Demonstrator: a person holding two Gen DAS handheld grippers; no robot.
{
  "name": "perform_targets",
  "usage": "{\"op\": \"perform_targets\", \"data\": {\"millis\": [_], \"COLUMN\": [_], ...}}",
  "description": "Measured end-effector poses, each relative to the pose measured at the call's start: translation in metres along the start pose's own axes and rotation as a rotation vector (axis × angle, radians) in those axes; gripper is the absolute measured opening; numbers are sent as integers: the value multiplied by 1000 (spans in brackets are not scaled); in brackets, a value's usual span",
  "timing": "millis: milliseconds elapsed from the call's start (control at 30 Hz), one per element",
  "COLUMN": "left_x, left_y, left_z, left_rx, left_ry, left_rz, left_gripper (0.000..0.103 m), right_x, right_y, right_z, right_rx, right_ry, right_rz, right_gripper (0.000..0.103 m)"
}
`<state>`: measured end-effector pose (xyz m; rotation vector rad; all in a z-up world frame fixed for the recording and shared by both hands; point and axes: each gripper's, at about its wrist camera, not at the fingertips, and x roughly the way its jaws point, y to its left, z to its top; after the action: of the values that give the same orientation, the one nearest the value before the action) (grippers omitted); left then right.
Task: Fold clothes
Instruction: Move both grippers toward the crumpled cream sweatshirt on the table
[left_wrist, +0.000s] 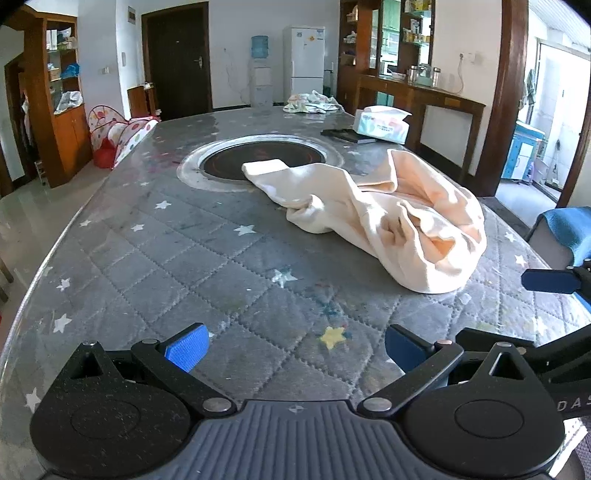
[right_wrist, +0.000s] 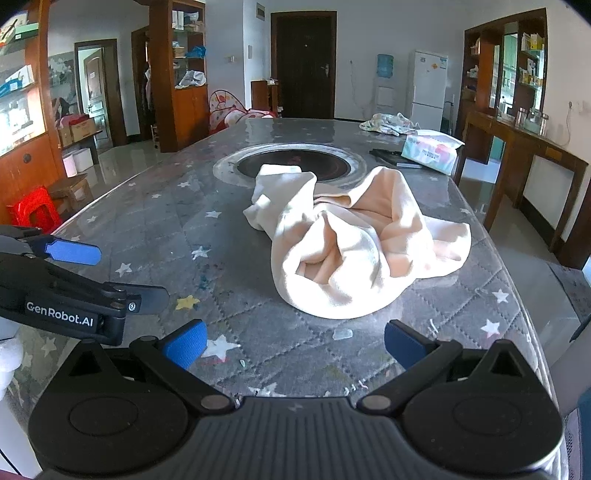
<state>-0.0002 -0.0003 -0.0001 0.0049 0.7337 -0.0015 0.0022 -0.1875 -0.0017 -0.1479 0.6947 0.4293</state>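
1. Garment (right_wrist: 354, 243): crumpled heap on counter (left_wrist: 147, 258), ahead of both grippers.
2. Left gripper (left_wrist: 295, 350) and right gripper (right_wrist: 293, 345): fingers spread, holding nothing.
3. Long axis runs near-right to far-left; right gripper nearer.

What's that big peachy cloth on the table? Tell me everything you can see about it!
The crumpled pale peach soft cloth garment lies in a loose, unfolded heap on the grey quilted star-patterned table cover. It looks like thick, fleecy fabric with deep folds and an open, hollow end facing the cameras. One narrower end reaches over the round dark inset plate in the table. Neither gripper touches it; sunlight brightens its left side.
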Motion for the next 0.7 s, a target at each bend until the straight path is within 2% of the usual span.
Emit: {"op": "perform_targets", "data": {"millis": [200, 367, 533, 700], "left_x": [-1, -3, -3, -2], "left_y": [-4, -1, 3, 2], "left_z": [-2, -2, -1, -1], "left_rx": [-6, -25, -35, -42], "left_ry": [13, 26, 26, 28], "left_rz": [4, -2, -1, 2], "left_gripper": [103, 103, 103, 103], "right_x": [-1, 1, -5, -6], "right_y": [-2, -5, -12, -11], "right_z": [-7, -9, -14, -14], "right_rx": [10, 97, 200, 187], "right_ry": [10, 36, 26, 26], "right_rz": [-27, -93, -111, -147], "right_gripper": [103, 103, 103, 103]}}
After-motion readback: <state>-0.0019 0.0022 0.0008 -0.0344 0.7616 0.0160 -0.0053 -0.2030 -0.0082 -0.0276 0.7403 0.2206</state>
